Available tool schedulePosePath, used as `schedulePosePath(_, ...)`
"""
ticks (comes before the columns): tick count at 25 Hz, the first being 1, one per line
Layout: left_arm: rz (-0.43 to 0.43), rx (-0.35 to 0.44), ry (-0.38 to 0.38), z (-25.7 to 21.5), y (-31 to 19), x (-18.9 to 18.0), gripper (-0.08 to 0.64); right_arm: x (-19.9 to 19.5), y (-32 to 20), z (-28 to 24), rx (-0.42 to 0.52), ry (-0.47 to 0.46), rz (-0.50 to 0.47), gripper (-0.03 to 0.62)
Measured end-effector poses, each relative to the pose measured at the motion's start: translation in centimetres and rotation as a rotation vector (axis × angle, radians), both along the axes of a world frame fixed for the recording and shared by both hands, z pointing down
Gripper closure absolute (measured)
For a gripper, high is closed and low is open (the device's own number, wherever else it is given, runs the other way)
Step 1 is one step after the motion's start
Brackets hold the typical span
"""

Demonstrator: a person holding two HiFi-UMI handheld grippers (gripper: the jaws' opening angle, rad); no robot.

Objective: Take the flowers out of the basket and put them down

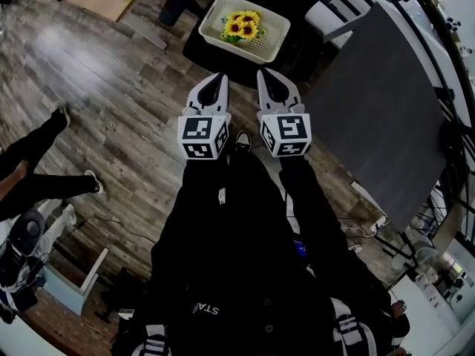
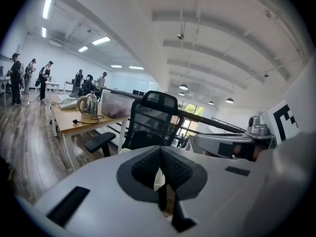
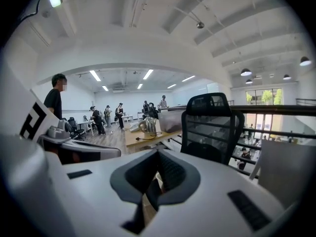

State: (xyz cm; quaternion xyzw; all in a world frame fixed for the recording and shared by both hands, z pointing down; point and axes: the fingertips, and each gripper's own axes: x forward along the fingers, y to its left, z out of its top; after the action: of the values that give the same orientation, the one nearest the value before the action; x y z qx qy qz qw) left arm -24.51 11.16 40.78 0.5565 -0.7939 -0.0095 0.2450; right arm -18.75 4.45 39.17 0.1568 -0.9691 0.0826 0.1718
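Note:
A white slotted basket (image 1: 272, 22) holds a bunch of yellow sunflowers (image 1: 243, 26). It rests on a black seat ahead of me, near the top of the head view. My left gripper (image 1: 220, 77) and right gripper (image 1: 264, 73) are held side by side, short of the basket and pointing toward it. Both are shut with nothing between the jaws. In the left gripper view the left gripper (image 2: 160, 151) has its dark pads meeting, and the right gripper view shows the right gripper (image 3: 157, 154) the same way. Neither gripper view shows the basket.
A large grey panel (image 1: 378, 102) stands to the right of the grippers. A black mesh office chair (image 2: 150, 117) and a wooden desk (image 2: 66, 120) with a kettle (image 2: 89, 104) lie ahead. A bystander's legs (image 1: 37, 162) are on the left, on the wood floor.

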Motion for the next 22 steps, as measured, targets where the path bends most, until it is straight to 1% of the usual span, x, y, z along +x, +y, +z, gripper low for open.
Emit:
schedulePosePath(4, 0.014, -0.048, 0.017, 5.1, -2.1, -2.9, 0.56, -3.2, -2.5, 5.7, -0.026, 0.052, 0.023, 0.583)
schedulePosePath(7, 0.023, -0.082, 0.029, 8.9, -3.2, -4.2, 0.56, -4.7, -4.1, 10.2, -0.05, 0.095, 0.037, 0.583)
schedulePosePath(12, 0.026, -0.111, 0.046, 15.0, -5.2, -6.3, 0.56, -6.6, -6.8, 17.1, -0.078, 0.141, 0.053, 0.581)
schedulePosePath(18, 0.018, -0.134, 0.071, 22.0, -7.8, -8.9, 0.56, -8.9, -10.3, 24.5, -0.085, 0.191, 0.035, 0.577)
schedulePosePath(19, 0.019, -0.137, 0.073, 22.9, -8.1, -9.2, 0.56, -9.2, -10.8, 25.5, -0.084, 0.204, 0.031, 0.567)
schedulePosePath(20, 0.02, -0.14, 0.074, 23.7, -8.5, -9.5, 0.56, -9.5, -11.3, 26.6, -0.085, 0.218, 0.026, 0.534)
schedulePosePath(22, 0.023, -0.147, 0.076, 25.4, -9.4, -10.2, 0.56, -10.3, -12.2, 28.6, -0.083, 0.242, 0.015, 0.512)
